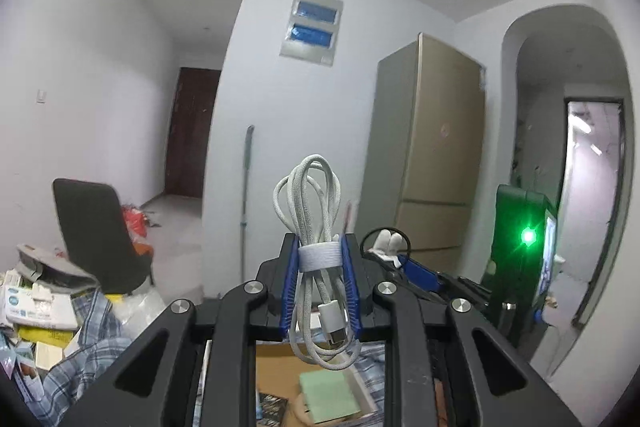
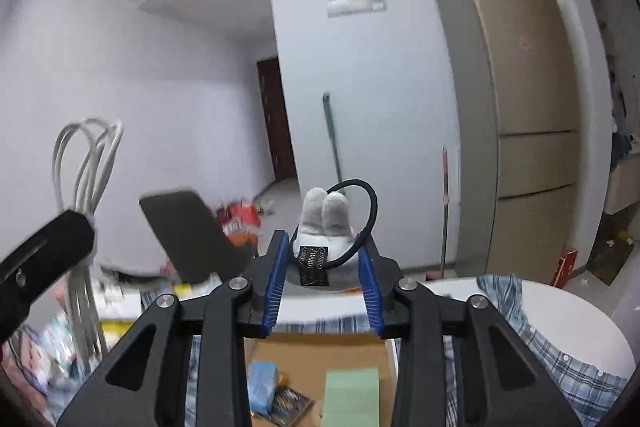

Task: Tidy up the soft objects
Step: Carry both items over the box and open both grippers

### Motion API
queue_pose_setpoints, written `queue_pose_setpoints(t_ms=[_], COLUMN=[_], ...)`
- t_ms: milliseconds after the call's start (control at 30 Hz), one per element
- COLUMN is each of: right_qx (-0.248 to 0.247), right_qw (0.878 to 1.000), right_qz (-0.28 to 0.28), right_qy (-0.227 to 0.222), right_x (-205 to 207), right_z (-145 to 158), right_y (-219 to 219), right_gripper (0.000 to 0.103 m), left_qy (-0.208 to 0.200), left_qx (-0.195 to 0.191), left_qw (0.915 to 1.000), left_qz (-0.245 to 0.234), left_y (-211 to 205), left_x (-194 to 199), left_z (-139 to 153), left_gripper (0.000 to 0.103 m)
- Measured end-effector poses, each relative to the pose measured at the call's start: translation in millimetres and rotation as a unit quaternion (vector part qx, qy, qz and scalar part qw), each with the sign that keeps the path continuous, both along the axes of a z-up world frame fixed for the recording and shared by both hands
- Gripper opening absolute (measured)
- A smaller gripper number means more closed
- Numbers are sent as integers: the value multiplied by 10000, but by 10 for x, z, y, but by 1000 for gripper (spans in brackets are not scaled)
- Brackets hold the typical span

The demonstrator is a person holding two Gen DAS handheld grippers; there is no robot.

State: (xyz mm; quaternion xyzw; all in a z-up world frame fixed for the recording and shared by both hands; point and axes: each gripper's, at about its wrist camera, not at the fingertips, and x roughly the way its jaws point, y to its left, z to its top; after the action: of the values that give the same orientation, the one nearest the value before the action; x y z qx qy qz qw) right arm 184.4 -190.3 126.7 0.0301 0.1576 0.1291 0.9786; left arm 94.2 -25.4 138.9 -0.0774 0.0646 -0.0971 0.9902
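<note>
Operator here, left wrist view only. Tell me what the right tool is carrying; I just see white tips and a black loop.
Observer: The right tool is shut on a small white plush with two ear-like lobes.
Operator: Describe that black loop.
Observer: A black elastic band arches over the plush, with a black patterned tag hanging at its front.
Operator: Report what lies below it.
Observer: An open cardboard box, holding a blue packet beside a green pad.

No legible text, black tag (image 2: pixel 314 264) on plush toy (image 2: pixel 325 227) unreadable
</note>
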Motion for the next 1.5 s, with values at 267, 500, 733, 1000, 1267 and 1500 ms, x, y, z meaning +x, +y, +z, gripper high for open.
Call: queue_pose_setpoints(t_ms=[267, 500, 733, 1000, 1267, 1500], right_qx=[-466, -507, -399, -523, -543, -644], right_qw=[9968, 9865, 9683, 9594, 9590, 9605], right_qz=[114, 121, 493, 586, 598, 568], right_qy=[639, 1550, 2415, 2709, 2717, 2647], right_x=[317, 719, 943, 1028, 1007, 1022], right_z=[-515, -1061, -1511, -1714, -1694, -1672], right_y=[59, -32, -47, -5, -4, -28], right_gripper=[34, 34, 34, 36, 57, 67], left_qy=[938, 1894, 2508, 2718, 2919, 2896], left_qx=[230, 245, 313, 562, 630, 692], left_qw=[9952, 9815, 9671, 9603, 9542, 9545], left_qz=[124, 121, -288, -284, -190, -181], left_y=[91, 145, 44, -44, -43, -73], left_x=[544, 1028, 1286, 1400, 1500, 1490], left_z=[-404, -818, -1193, -1342, -1483, -1469], left_gripper=[22, 22, 22, 22, 22, 24])
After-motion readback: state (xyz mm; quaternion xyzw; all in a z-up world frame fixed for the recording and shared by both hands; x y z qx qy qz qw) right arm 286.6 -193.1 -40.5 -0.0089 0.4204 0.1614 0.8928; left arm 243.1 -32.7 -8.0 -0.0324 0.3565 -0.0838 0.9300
